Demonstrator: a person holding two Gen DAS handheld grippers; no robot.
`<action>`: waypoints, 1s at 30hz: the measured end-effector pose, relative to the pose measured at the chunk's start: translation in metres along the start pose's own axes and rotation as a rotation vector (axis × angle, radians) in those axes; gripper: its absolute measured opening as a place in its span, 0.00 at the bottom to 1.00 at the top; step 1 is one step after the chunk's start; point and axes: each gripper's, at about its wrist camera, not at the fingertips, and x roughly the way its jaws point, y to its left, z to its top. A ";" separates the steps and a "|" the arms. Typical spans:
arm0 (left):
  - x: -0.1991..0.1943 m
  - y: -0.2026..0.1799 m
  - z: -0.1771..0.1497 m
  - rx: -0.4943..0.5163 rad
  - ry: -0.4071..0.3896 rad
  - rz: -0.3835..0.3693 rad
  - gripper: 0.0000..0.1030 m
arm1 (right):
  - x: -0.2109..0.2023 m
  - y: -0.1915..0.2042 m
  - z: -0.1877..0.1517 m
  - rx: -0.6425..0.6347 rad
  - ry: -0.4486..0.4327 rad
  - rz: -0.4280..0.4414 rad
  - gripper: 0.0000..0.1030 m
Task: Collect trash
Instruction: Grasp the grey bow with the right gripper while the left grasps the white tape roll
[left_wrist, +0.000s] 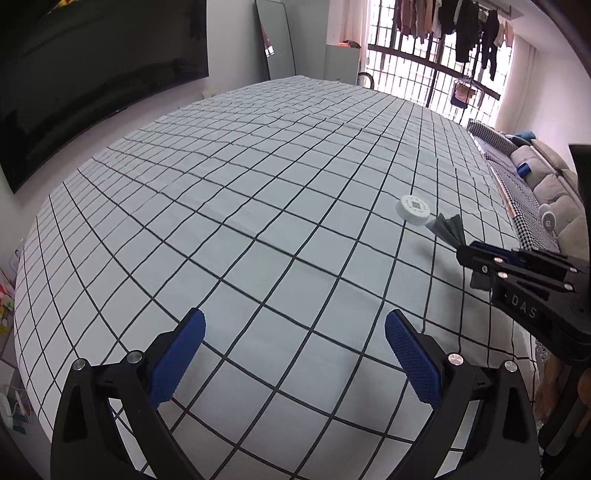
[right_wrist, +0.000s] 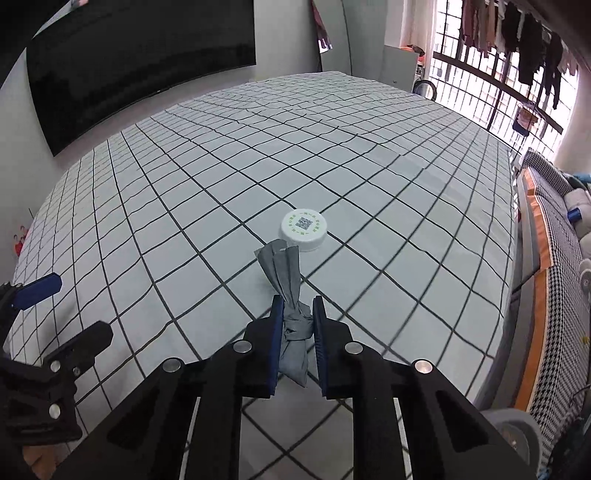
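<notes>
Your right tongs (right_wrist: 298, 339) are closed tight on a grey knotted scrap (right_wrist: 291, 325), which looks like a thin plastic bag or a piece of film tied in a knot. In the right wrist view it sits at the lower middle of the frame, and its free tail (right_wrist: 282, 266) fans out ahead of the tips toward the white cap (right_wrist: 303, 228). I judge that this scrap is very light and soft. It will not break, but it can slip, so the knot is the best place to hold, and you have the blue pads on it there. The tail is thin and floppy and gives a poor hold.

The white cap lies flat on the checked cloth of the worktop (right_wrist: 184, 206), just beyond the tail, near the middle of the frame. It is round and low, with a printed code on top. It seems stiff, light and a little smooth, so take it across the rim.

Your left tongs (left_wrist: 293, 356) stand wide open at the bottom of the left wrist view and hold nothing.
</notes>
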 end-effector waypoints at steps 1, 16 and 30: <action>-0.002 -0.004 0.002 0.012 -0.010 -0.001 0.93 | -0.006 -0.005 -0.007 0.026 -0.005 0.004 0.15; 0.035 -0.080 0.059 0.201 -0.028 -0.034 0.93 | -0.075 -0.059 -0.083 0.225 -0.069 -0.005 0.15; 0.119 -0.119 0.095 0.212 0.114 -0.025 0.92 | -0.095 -0.087 -0.102 0.303 -0.110 -0.026 0.15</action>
